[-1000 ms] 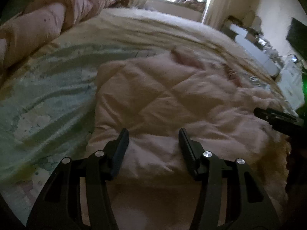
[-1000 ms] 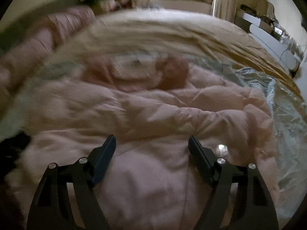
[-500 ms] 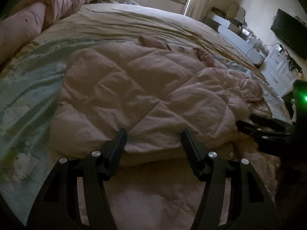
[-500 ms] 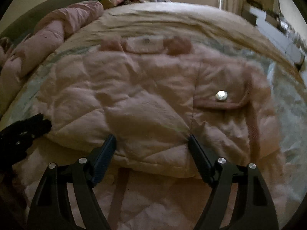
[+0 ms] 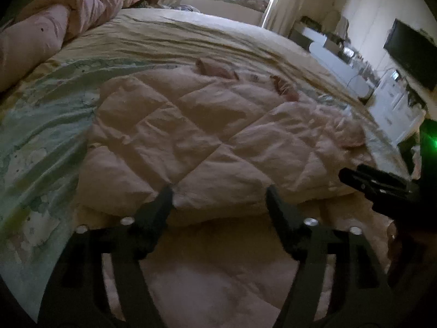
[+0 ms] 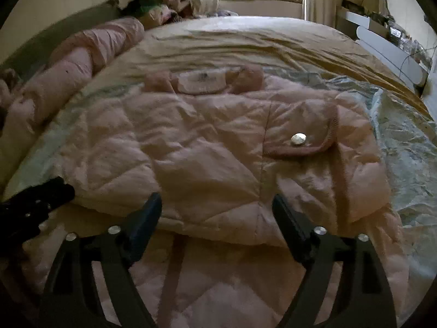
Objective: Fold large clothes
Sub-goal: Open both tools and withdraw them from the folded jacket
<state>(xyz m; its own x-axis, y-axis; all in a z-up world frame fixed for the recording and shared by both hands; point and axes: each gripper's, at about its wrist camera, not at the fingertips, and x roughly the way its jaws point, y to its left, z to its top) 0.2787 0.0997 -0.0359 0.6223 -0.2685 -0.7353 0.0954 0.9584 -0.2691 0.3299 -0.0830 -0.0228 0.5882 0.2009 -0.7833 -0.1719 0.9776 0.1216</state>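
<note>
Left hand-held gripper [image 5: 220, 199] and right hand-held gripper [image 6: 217, 207], jaws opening and empty, hover at the folded edge of the pink quilted coat [image 6: 207, 147] lying just ahead on the bed [image 6: 245, 43]; next fold should keep edges aligned.

Matt quilted cloth jacket [image 6: 207, 147], shiny metal snap [image 6: 298, 138]
</note>
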